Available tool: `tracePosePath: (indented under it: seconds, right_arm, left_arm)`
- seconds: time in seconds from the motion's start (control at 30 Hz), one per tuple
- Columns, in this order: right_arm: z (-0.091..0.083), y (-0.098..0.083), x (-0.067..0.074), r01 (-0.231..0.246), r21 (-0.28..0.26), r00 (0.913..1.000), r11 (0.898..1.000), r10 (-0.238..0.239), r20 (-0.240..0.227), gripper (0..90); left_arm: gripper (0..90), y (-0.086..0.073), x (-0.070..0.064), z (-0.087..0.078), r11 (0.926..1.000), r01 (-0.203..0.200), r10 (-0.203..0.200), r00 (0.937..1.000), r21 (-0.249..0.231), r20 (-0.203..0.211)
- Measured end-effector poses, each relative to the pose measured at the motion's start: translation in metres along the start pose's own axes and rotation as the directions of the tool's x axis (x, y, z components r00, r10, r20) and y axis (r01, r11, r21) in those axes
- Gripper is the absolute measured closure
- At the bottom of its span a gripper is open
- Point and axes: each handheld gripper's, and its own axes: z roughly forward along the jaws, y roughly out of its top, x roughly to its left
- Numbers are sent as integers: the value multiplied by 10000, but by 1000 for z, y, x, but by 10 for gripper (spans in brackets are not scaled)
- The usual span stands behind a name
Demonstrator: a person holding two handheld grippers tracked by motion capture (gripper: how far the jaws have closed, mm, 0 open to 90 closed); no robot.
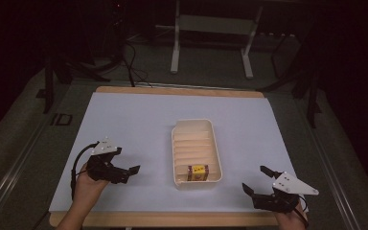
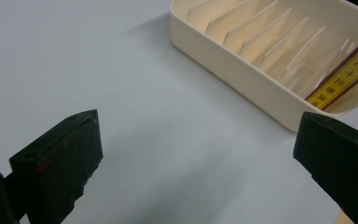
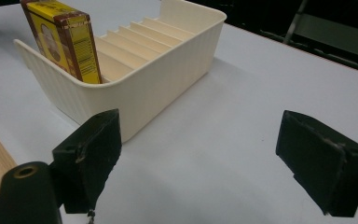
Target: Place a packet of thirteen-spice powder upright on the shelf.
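Both tongs gaping empty, left tongs (image 1: 133,169), right tongs (image 1: 256,179), right gripper view reveals box (image 3: 65,37) front upright in tray (image 3: 168,79)

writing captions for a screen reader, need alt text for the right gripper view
A yellow and brown box stands upright at the near end of a cream slotted tray on a pale blue table sheet. The open right tongs frame it from below, holding nothing.

— What blocks you between your two grippers?
— The cream bin (image 1: 197,129), mid-sheet. Its walls stand up, thin dividers (image 2: 279,44) cross the inside, and a yellow box (image 1: 198,172) stands upright in the nearest slot.
— Where is it free?
— The white sheet (image 1: 134,120) lies bare on both sides of the bin and beyond it.
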Motion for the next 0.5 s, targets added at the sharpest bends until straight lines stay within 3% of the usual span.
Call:
tracePosePath:
  seconds: [0.5]
  right_arm:
    - [0,0,0,17,-3,10000,10000,-17,-59,142]
  left_arm:
    - [13,-2,-2,3,9998,-163,163,9999,78,36]
